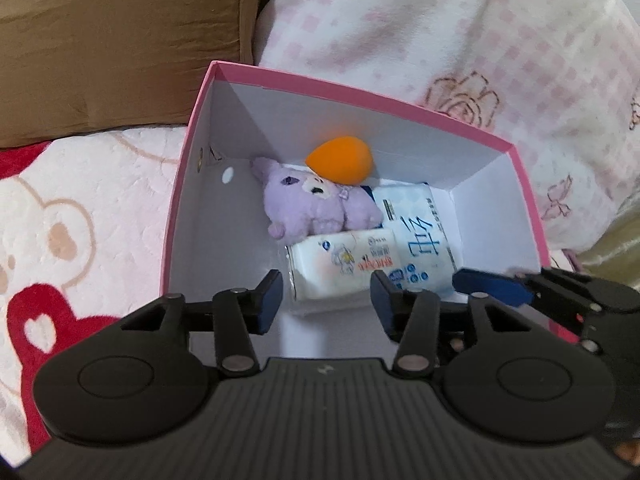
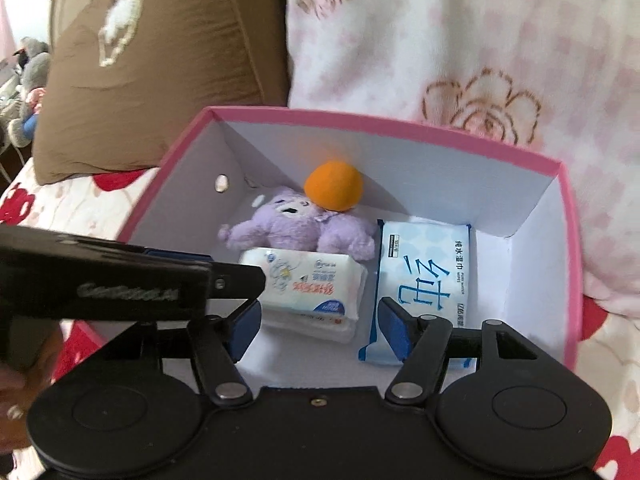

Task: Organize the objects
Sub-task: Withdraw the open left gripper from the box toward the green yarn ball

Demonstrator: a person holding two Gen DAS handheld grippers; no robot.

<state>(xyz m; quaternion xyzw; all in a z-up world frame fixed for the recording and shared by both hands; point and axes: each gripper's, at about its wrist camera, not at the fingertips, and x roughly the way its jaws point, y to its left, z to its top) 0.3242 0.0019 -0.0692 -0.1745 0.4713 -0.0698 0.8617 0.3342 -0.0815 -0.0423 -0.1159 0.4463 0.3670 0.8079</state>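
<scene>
The left gripper [image 1: 326, 300] tilts steeply downward, its two blue-padded fingers [image 1: 269, 300] standing apart with nothing pressed between them. The right gripper [image 2: 320, 326] tilts down at much the same slant, its jaws parted too and gripping nothing. The two grippers hang close side by side: the right one's blue finger shows at the right edge of the left wrist view, and the left one's black body crosses the left side of the right wrist view.

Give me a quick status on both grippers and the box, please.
Left gripper open, empty. Right gripper open, empty. Pink box holds plush, sponge, two wipe packs. Nothing obstructing.
</scene>
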